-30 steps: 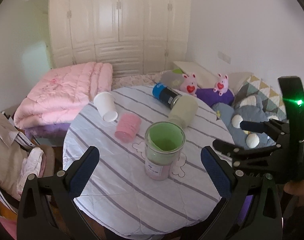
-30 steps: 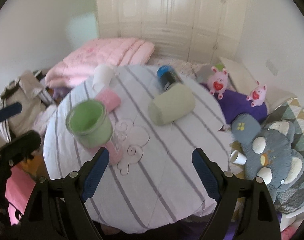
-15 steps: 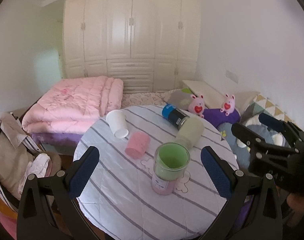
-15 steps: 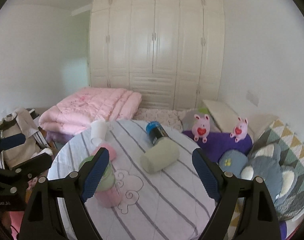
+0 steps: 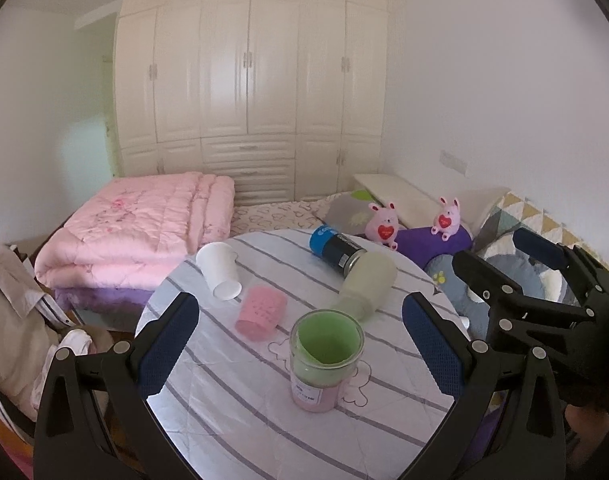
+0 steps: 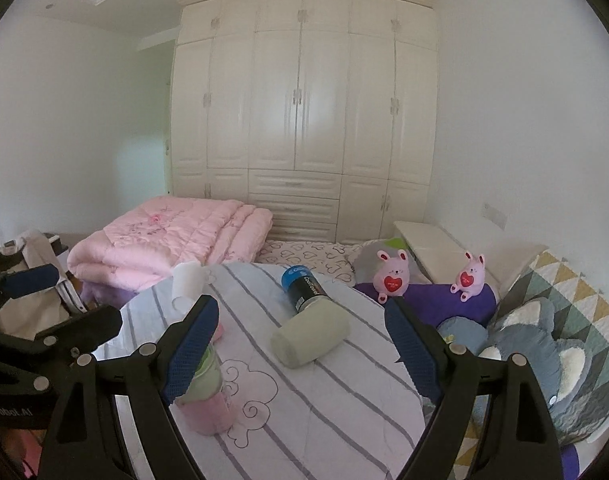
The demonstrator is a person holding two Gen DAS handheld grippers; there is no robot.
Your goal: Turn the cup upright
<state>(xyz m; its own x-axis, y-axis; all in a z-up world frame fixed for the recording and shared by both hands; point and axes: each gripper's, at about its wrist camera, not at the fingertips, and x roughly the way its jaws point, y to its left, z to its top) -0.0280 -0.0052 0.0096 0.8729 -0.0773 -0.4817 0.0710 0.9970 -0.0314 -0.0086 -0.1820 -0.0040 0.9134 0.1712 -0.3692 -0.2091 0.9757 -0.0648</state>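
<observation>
With both the left gripper (image 5: 300, 344) and right gripper (image 6: 300, 348) being held wide and empty, the upright green cup (image 5: 326, 360) is being risked by any careless sweep.

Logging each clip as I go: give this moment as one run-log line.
green cup: upright on table | white cup, pink cup: lying | left gripper, right gripper: open, empty

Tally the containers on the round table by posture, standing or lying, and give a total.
Standing: 1, the green cup
Lying: 4, the white cup, pink cup, pale green cup, blue-capped bottle
Total: 5
</observation>
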